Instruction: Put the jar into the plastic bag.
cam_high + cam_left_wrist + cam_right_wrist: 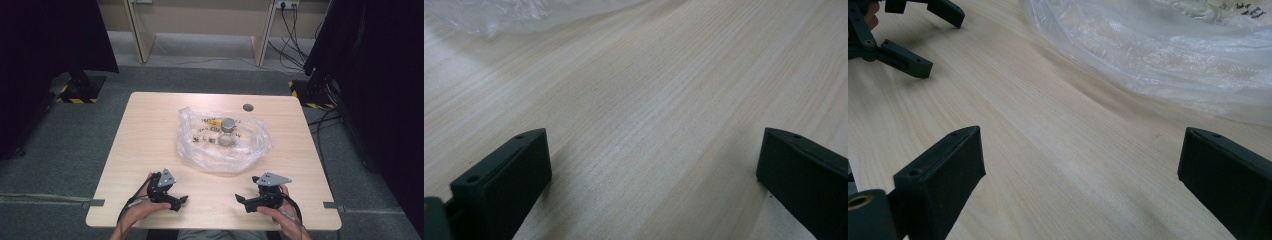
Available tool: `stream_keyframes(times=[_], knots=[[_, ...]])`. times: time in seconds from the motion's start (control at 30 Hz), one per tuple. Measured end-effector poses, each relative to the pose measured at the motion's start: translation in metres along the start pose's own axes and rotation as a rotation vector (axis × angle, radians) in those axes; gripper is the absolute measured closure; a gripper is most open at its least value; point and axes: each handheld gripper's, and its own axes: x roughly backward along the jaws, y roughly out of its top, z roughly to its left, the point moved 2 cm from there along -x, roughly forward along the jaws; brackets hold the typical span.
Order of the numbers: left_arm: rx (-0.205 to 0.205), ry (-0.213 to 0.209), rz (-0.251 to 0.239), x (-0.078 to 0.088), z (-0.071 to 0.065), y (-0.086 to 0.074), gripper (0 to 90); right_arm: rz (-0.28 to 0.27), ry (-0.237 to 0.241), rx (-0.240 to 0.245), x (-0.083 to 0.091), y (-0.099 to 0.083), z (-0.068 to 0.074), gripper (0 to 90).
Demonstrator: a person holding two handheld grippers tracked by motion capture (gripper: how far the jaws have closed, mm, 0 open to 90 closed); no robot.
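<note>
Both tools are resting low near the desk's [150, 130] 6 o'clock edge, each held in one of the person's hands. On the left, the left tool [181, 202] is sitting at about 7 o'clock with its jaws spread wide — in the left gripper view bare wood is lying between them and nothing is being held. On the right, the right tool [241, 201] is sitting at about 5 o'clock, its jaws also standing wide apart and empty, and they are pointing toward the left tool across the bare wood. A crumpled clear plastic bag [222, 142] is lying at the middle of the desk, toward 12 o'clock from both tools and apart from them. A small jar with a grey lid [228, 131] is sitting inside the bag's folds — its printed labels are showing through the film. A small dark round disc [248, 107] is lying on the wood beyond the bag toward 12 o'clock.
</note>
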Motion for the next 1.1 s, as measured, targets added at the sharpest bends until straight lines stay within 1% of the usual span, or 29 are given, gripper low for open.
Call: stream_keyframes(times=[0.8, 1.1], knots=[[0.0, 0.0, 0.0, 0.0, 0.0, 0.0, 0.4, -0.009, -0.011, -0.016, 0.013, -0.013, 0.001, 5.0], [0.0, 0.0, 0.0, 0.0, 0.0, 0.0, 0.4, -0.009, -0.013, -0.017, 0.014, -0.015, 0.0, 5.0]])
